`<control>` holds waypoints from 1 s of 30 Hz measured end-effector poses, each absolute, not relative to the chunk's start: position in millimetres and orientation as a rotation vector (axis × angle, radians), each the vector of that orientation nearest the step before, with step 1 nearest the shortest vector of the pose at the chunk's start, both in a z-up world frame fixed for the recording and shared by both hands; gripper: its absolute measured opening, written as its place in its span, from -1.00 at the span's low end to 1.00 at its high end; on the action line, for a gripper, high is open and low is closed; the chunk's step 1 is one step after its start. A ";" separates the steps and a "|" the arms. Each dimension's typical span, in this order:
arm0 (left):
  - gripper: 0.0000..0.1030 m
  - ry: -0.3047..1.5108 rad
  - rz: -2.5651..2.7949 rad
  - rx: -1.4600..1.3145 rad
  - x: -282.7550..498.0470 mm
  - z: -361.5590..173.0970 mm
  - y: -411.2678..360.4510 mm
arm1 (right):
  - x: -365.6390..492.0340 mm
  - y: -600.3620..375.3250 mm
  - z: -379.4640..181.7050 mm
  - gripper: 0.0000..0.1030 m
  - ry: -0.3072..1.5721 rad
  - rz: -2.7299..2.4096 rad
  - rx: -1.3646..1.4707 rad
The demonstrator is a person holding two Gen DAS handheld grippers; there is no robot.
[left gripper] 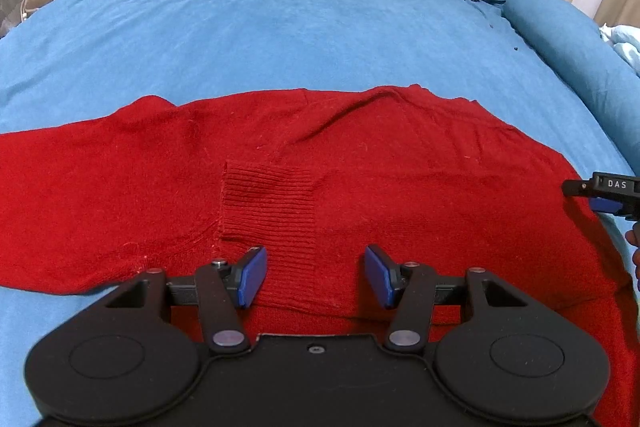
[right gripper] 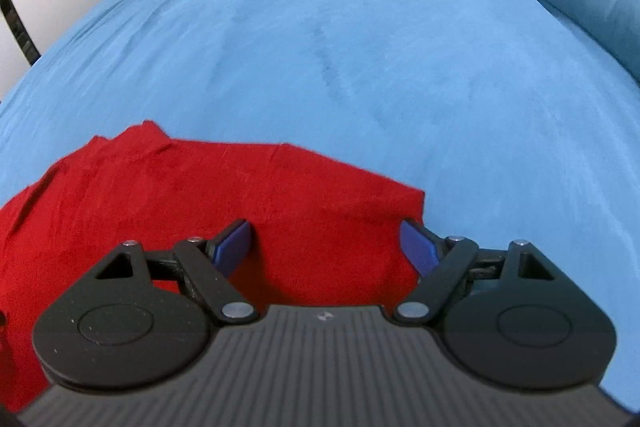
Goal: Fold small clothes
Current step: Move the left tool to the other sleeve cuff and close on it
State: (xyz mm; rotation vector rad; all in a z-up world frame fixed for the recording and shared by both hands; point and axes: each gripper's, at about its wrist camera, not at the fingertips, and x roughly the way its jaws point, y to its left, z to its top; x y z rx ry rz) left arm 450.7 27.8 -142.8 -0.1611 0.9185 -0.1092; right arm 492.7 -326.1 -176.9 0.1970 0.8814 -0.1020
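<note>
Both jaws wide: left gripper (left gripper: 316, 275) over red sweater's (left gripper: 400, 179) ribbed cuff (left gripper: 266, 203), right gripper (right gripper: 326, 247) at its corner, likely poised to pinch for folding.

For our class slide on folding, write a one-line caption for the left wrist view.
Open left gripper poised over a red sweater spread on a blue bedsheet.

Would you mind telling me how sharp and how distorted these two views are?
Left wrist: sharp, the sweater ribbing legible; fisheye bows the bed into a dome. Right wrist: softer, slightly smeared, the same bulge; even light, no glare in either.
</note>
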 end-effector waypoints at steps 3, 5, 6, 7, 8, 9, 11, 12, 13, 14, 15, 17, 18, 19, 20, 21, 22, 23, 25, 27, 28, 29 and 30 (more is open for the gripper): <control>0.14 0.918 -0.093 -0.181 450.2 -134.8 32.7 | 493.0 -323.6 -172.0 0.87 0.902 -0.105 0.178; 0.14 0.899 -0.082 -0.187 447.9 -123.2 37.8 | 493.1 -318.6 -158.8 0.88 0.898 -0.115 0.154; 0.14 0.891 -0.076 -0.189 446.5 -116.0 40.9 | 489.1 -315.2 -149.8 0.88 0.877 -0.108 0.143; 0.14 0.884 -0.064 -0.187 445.1 -106.9 45.2 | 484.4 -310.5 -136.3 0.88 0.852 -0.090 0.139; 0.14 0.878 -0.055 -0.186 443.8 -99.8 49.2 | 479.4 -304.9 -124.9 0.89 0.835 -0.076 0.138; 0.14 0.870 -0.045 -0.188 441.9 -90.2 55.7 | 473.3 -297.3 -112.2 0.89 0.821 -0.063 0.138; 0.14 0.857 -0.020 -0.199 438.3 -73.8 70.7 | 459.2 -277.9 -85.1 0.91 0.806 -0.045 0.124; 0.14 0.847 -0.007 -0.209 435.7 -65.2 80.3 | 453.7 -266.2 -73.0 0.93 0.804 -0.042 0.106; 0.14 0.835 0.010 -0.220 432.6 -56.4 91.5 | 445.9 -254.2 -59.7 0.94 0.796 -0.038 0.089; 0.15 0.828 0.026 -0.231 430.1 -49.5 103.0 | 437.8 -242.9 -47.6 0.99 0.786 -0.035 0.086; 0.17 0.821 0.045 -0.243 427.1 -43.4 114.7 | 431.1 -232.6 -38.0 1.00 0.785 -0.031 0.095; 0.49 0.811 0.092 -0.271 419.9 -34.1 143.0 | 420.0 -212.4 -26.4 1.00 0.786 -0.017 0.119; 0.59 0.809 0.114 -0.290 416.5 -31.7 157.8 | 414.7 -198.9 -23.4 1.00 0.797 -0.007 0.126; 0.70 0.803 0.134 -0.311 412.0 -30.5 174.5 | 412.7 -187.5 -22.8 1.00 0.813 -0.002 0.126; 0.71 0.800 0.155 -0.324 407.7 -30.6 189.6 | 410.1 -175.3 -24.8 1.00 0.831 0.001 0.131; 0.71 0.807 0.183 -0.333 403.7 -32.6 206.7 | 407.5 -163.3 -28.8 1.00 0.849 0.002 0.145; 0.71 0.818 0.208 -0.342 401.2 -35.2 220.9 | 405.6 -151.1 -34.4 1.00 0.869 0.008 0.166; 0.71 0.825 0.230 -0.356 398.1 -38.9 235.6 | 404.7 -139.8 -39.9 1.00 0.888 0.012 0.183; 0.71 0.832 0.283 -0.394 391.4 -47.9 269.5 | 402.8 -115.1 -48.6 1.00 0.915 0.014 0.205; 0.71 0.838 0.328 -0.431 385.4 -59.7 299.0 | 400.9 -93.2 -56.3 1.00 0.932 0.018 0.216; 0.70 0.839 0.352 -0.449 383.1 -66.7 314.2 | 400.9 -80.6 -61.1 1.00 0.940 0.018 0.216; 0.67 0.839 0.371 -0.467 381.1 -74.3 328.6 | 400.7 -72.2 -64.8 1.00 0.946 0.018 0.212; 0.66 0.842 0.386 -0.485 379.6 -82.2 341.3 | 401.6 -62.2 -68.5 1.00 0.953 0.021 0.205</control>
